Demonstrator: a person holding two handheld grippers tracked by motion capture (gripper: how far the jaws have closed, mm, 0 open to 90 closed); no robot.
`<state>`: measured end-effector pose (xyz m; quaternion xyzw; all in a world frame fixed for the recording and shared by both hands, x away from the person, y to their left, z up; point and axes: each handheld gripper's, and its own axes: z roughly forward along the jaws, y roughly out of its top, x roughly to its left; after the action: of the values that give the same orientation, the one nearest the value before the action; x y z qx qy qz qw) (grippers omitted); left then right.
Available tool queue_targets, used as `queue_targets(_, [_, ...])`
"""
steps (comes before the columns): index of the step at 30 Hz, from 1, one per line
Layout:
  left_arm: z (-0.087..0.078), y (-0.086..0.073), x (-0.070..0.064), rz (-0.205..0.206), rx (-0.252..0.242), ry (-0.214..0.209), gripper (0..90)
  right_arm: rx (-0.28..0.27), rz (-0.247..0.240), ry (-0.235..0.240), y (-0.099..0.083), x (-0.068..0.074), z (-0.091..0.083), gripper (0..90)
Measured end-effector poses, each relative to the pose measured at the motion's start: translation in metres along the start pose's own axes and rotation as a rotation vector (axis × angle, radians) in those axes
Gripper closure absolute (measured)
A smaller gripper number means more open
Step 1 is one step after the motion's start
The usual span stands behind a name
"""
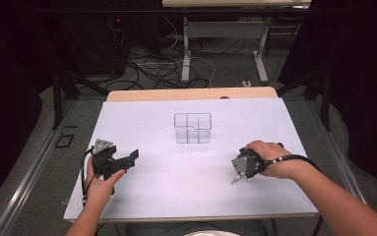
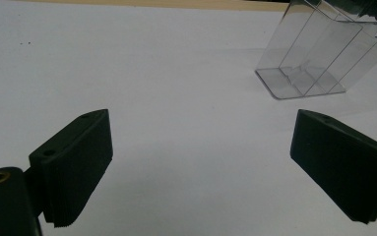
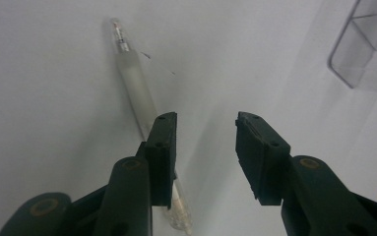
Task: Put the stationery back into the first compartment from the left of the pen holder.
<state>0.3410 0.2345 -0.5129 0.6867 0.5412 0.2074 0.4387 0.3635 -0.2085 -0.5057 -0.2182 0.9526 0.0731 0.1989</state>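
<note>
Black grippers, left gripper (image 1: 127,160); ribbed jaws; trailing cables; bare forearms

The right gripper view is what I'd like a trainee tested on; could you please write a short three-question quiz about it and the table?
1. True or false: the right claw is shut on the clear pen.
2. Which claw is spread wider: A, the left claw, or B, the right claw?
3. What stands on the white table beyond both claws?

Key:
1. False. Its jaws stand apart, and the pen lies on the table beside and under one jaw, outside the gap.
2. A.
3. A clear plastic organizer with several compartments, nothing visible in it.
</note>
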Motion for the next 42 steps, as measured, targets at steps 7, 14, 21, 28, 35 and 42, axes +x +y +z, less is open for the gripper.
queue_targets(7, [0.0, 0.0, 0.001, 0.001, 0.003, 0.001, 9.2, 0.009, -0.049, 0.041, 0.003, 0.004, 0.002, 65.9])
queue_targets(14, [0.0, 0.0, 0.001, -0.006, 0.001, 0.004, 9.6, -0.003, -0.07, 0.057, 0.003, 0.008, 0.005, 67.7])
queue_targets(21, [0.0, 0.0, 0.001, -0.006, 0.0, 0.004, 9.6, 0.003, -0.092, 0.089, 0.007, 0.01, 0.008, 70.1])
queue_targets(28, [0.0, 0.0, 0.002, -0.004, 0.003, 0.004, 9.6, 0.004, -0.116, 0.106, 0.008, 0.013, 0.015, 71.1])
queue_targets(35, [0.0, 0.0, 0.001, -0.007, 0.001, 0.004, 9.6, 0.033, -0.137, 0.141, 0.011, 0.013, 0.018, 76.9])
queue_targets(42, [0.0, 0.0, 0.002, -0.003, 0.004, 0.004, 9.6, 0.033, -0.193, 0.141, 0.014, 0.013, 0.019, 79.5])
